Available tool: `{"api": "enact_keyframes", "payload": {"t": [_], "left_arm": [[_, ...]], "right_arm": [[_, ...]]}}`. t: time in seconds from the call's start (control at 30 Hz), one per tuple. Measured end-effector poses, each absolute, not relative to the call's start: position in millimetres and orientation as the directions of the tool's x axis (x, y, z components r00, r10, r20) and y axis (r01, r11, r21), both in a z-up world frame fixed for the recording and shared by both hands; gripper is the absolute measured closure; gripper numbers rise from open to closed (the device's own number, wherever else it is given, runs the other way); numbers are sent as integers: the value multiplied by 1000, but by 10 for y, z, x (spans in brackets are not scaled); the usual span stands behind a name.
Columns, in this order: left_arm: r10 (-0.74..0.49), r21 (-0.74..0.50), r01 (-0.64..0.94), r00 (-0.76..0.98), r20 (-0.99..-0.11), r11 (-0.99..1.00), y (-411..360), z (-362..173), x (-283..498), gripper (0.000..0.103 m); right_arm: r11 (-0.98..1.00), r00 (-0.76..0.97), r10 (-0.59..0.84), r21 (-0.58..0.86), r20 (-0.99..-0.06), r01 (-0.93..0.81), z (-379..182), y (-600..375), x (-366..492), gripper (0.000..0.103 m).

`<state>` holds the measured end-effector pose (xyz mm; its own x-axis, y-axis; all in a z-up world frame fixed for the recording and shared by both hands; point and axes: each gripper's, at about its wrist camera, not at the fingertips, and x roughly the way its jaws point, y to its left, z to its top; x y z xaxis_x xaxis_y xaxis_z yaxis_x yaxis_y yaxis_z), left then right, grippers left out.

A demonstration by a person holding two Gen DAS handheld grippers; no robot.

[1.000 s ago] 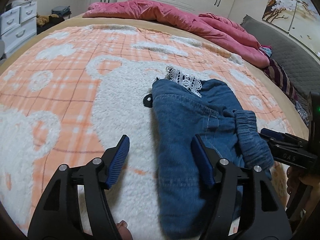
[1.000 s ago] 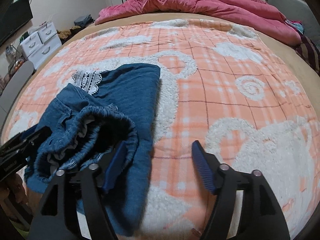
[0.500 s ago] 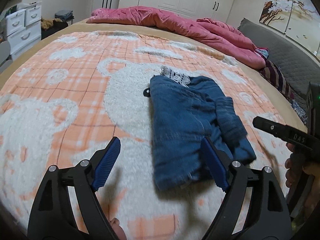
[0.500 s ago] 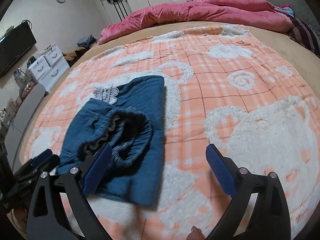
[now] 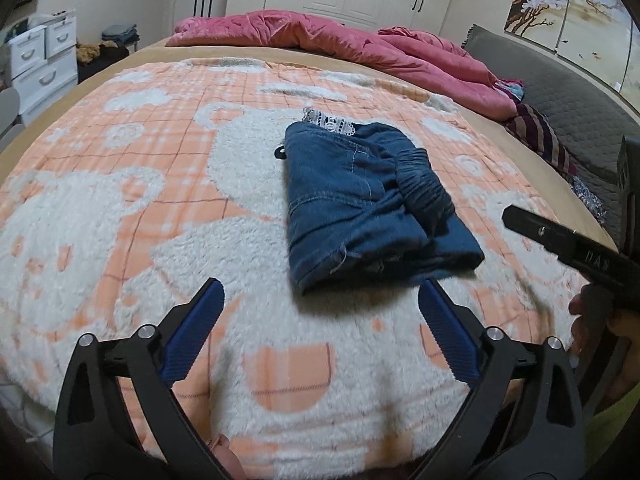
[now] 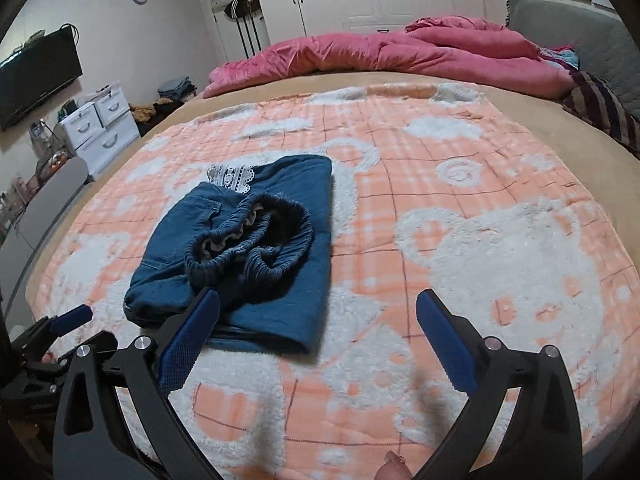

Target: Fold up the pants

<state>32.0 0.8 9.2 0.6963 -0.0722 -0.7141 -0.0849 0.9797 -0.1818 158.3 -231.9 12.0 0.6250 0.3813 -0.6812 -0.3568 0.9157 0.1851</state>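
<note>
Pants (image 5: 360,200), a small soft denim bundle lying folded on the blanket (image 5: 120,200) just ahead of both tongs, look light and floppy, best pinched at a thick folded edge; left tongs (image 5: 320,332) opening wide, right tongs (image 6: 318,332) released, both empty.

Folded pants (image 5: 360,200) beyond opening left claw (image 5: 320,312) (empty).

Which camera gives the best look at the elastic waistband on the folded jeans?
The right wrist view: the waistband faces that camera, its gathered opening and pale lining showing. The left wrist view shows the waistband only side-on, as a dark bunched roll on top of the jeans.
</note>
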Motion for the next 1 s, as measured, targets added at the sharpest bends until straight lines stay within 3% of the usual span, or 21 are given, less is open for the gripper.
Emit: {"api": "enact_keyframes", "payload": {"t": [1.0], "left_arm": [[-95, -205, -70, 710, -698, 976, -287, -25, -210, 10]], "right_arm": [[892, 615, 409, 152, -674, -427, -117, -2566, 699, 5]]}}
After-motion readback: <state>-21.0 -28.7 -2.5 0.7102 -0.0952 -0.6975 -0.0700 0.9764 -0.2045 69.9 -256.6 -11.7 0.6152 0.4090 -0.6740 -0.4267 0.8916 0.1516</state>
